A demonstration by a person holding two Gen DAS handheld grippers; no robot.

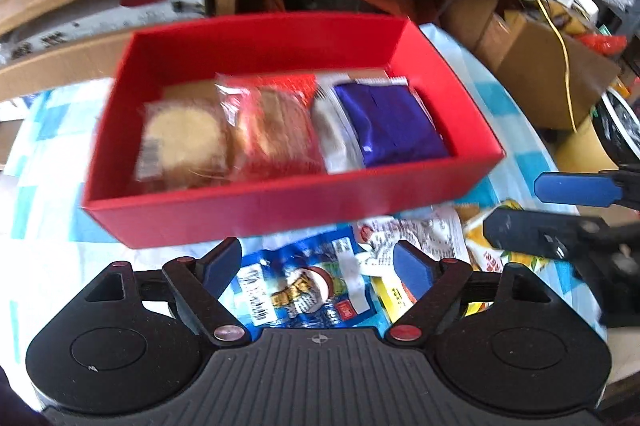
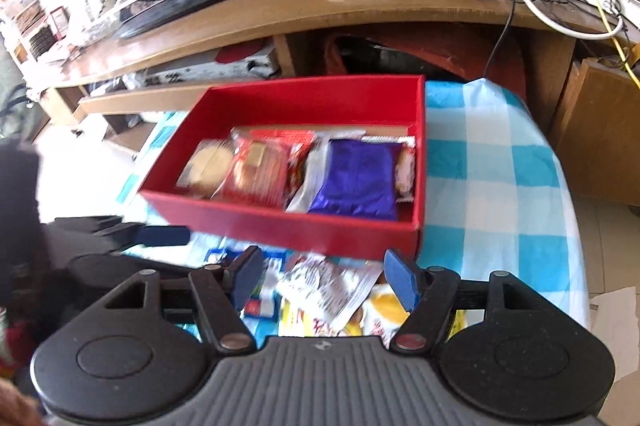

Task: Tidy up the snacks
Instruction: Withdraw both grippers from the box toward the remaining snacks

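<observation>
Step in hand: picking the next loose packet. Left gripper (image 1: 316, 266) released, empty, above blue snack packet (image 1: 296, 290) at tablecloth's near edge. Right gripper (image 2: 320, 278) released, empty, over white-brown packet (image 2: 328, 286). Red box (image 2: 280, 226) behind holds three packets. Next: descend, clench, lift over the box wall

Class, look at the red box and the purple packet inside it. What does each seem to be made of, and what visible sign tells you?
Red box: probably matte cardboard; thin, straight walls with crisp edges, no shine.
Purple packet: likely metallised foil or plastic film; glossy, creased, catching highlights.
</observation>
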